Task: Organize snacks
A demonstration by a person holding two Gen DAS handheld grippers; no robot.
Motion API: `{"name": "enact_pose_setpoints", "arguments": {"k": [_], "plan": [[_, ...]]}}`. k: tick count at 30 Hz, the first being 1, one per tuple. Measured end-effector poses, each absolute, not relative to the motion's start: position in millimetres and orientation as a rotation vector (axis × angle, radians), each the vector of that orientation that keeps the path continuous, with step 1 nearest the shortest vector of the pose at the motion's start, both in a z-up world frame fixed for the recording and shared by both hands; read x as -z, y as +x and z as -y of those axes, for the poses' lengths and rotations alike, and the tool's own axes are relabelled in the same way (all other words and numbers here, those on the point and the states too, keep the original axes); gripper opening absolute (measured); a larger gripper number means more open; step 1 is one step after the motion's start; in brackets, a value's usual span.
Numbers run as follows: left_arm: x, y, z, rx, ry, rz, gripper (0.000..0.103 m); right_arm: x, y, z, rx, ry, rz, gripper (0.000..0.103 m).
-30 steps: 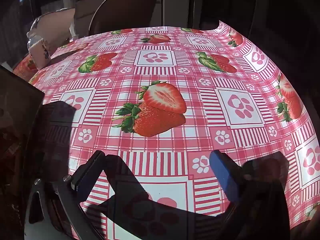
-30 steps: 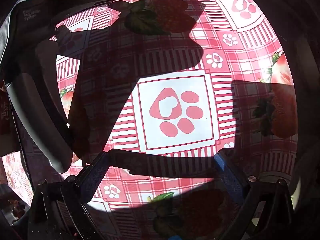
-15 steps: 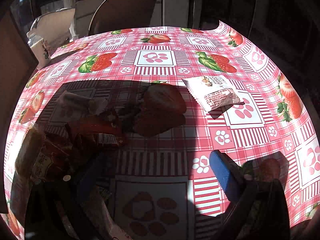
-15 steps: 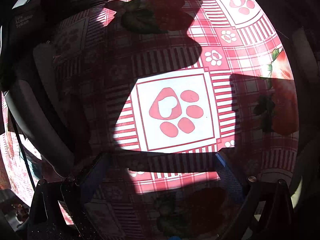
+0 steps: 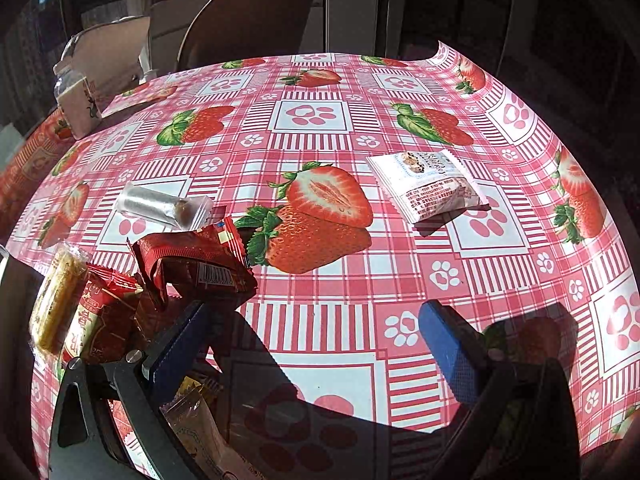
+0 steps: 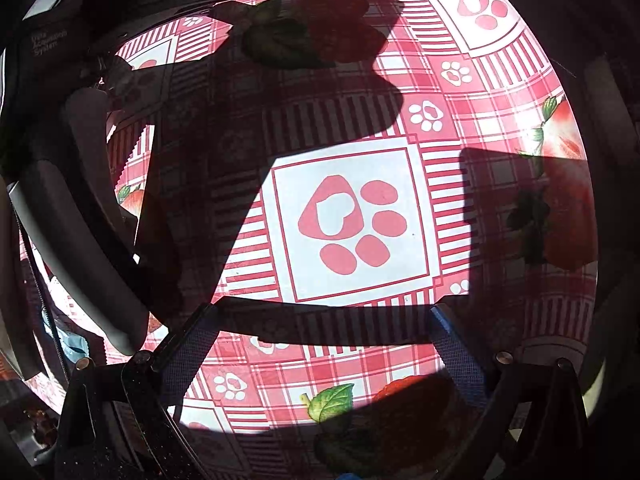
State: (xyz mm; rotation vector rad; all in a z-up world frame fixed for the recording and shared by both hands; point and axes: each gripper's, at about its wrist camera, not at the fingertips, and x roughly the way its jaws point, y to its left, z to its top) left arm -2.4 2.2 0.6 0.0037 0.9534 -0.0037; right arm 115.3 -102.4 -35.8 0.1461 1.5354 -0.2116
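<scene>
In the left wrist view several snack packs lie on the strawberry tablecloth (image 5: 320, 140). A white cookie pack (image 5: 426, 184) lies ahead to the right. A clear silver wrapper (image 5: 164, 206), a red pack with a barcode (image 5: 196, 264), a second red pack (image 5: 100, 316) and a yellow bar (image 5: 56, 300) are heaped at the left. My left gripper (image 5: 320, 332) is open and empty, its left finger by the red packs. My right gripper (image 6: 326, 334) is open and empty, pointing down at a paw print (image 6: 352, 224).
A white carton (image 5: 78, 106) stands at the far left table edge, with chairs (image 5: 248, 16) behind the table. The left gripper's black body (image 6: 80, 160) fills the left side of the right wrist view. More wrappers (image 5: 200, 432) lie under my left finger.
A dark object that covered the left of the left wrist view has gone, and snack packs now lie spilled on the table. The shadow has lifted. The right gripper has barely moved.
</scene>
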Motion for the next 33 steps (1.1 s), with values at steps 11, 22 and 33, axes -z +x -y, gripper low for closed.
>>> {"name": "enact_pose_setpoints", "arguments": {"k": [11,22,33], "plan": [[-0.6,-2.1,-1.8,0.004,0.004,-0.953,0.103,37.4,123.3,93.2,0.186,0.179,-1.562,0.103],[-0.6,-2.1,-1.8,0.004,0.004,-0.953,0.103,35.6,140.9,105.7,0.123,0.236,-1.522,0.103],[-0.6,-1.6,-0.9,-0.008,-0.002,-0.953,0.103,34.0,136.8,106.5,0.125,0.233,-1.525,0.103]]}}
